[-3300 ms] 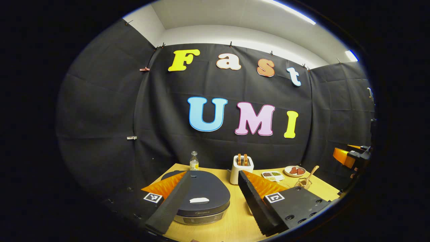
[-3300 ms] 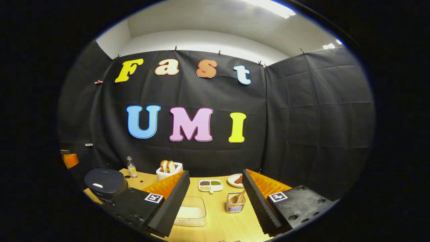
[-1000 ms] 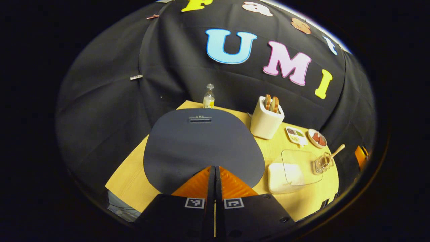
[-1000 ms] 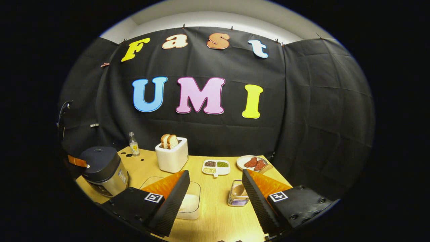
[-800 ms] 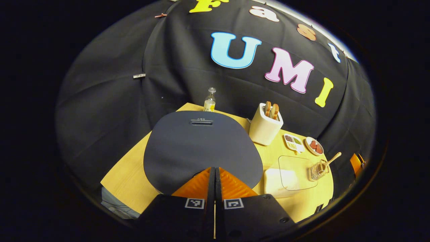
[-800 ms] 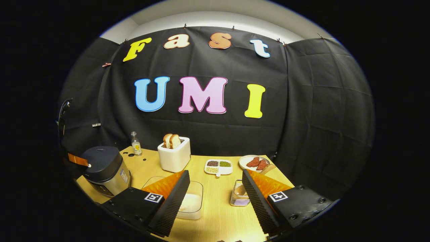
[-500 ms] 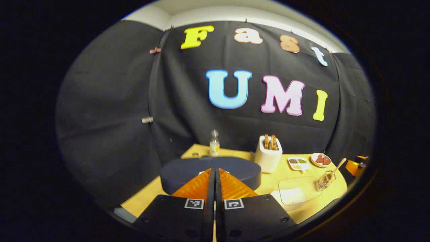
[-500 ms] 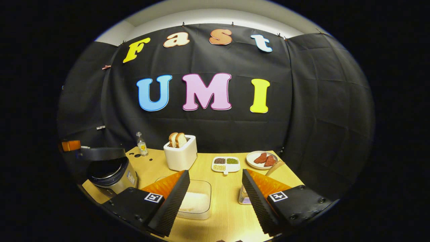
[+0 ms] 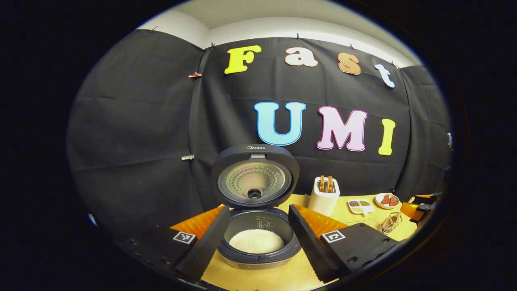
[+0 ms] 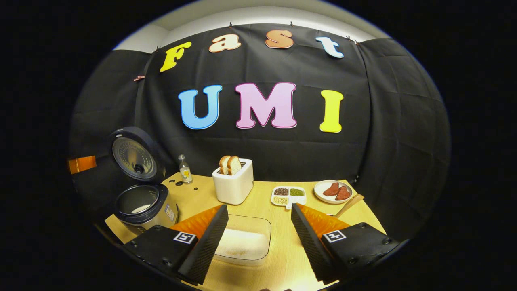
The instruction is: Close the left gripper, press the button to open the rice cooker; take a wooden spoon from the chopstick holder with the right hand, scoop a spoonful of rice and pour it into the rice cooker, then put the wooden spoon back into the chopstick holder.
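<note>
The left gripper (image 9: 257, 220) hovers level before the rice cooker (image 9: 257, 238), its fingers spread wide to either side of the open pot; the lid (image 9: 255, 176) stands upright and white rice lies in the bowl. The right gripper (image 10: 259, 220) is also spread and empty, held low over the wooden table (image 10: 258, 204), above a clear container of rice (image 10: 243, 240). The wooden spoon (image 10: 348, 205) shows its handle just past the right finger. The left gripper view shows the wire chopstick holder (image 9: 388, 223); the right gripper view shows the toaster (image 10: 233, 184) with bread.
</note>
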`<state>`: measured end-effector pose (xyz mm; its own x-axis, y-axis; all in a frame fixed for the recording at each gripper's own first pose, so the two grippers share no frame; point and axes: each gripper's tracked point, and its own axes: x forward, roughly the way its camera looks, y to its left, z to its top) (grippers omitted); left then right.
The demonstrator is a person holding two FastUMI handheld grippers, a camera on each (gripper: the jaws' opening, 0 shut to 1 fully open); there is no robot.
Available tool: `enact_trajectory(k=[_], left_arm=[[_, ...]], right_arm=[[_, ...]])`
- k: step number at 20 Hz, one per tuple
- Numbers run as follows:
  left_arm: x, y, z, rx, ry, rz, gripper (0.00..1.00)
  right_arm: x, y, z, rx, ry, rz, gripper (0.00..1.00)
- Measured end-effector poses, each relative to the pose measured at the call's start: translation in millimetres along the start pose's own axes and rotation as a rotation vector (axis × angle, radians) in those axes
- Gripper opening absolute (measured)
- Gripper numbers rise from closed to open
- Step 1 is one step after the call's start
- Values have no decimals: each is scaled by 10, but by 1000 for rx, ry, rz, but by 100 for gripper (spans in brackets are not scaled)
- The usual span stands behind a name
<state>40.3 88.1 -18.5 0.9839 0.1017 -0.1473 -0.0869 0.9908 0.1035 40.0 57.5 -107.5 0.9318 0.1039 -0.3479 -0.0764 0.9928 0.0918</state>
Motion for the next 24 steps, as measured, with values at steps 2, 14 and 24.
enact_trajectory(k=[2,14,24], left_arm=[[-66,38,-53,-3,12,12,98],[-166,-243,-314,-15,97,15,96],[-205,-613,-559,-18,196,64,96]], right_arm=[[57,-103,-38,10,19,-13,98],[275,-1623,-320,112,97,-300,98],[968,-2345,-883,212,226,-329,98]])
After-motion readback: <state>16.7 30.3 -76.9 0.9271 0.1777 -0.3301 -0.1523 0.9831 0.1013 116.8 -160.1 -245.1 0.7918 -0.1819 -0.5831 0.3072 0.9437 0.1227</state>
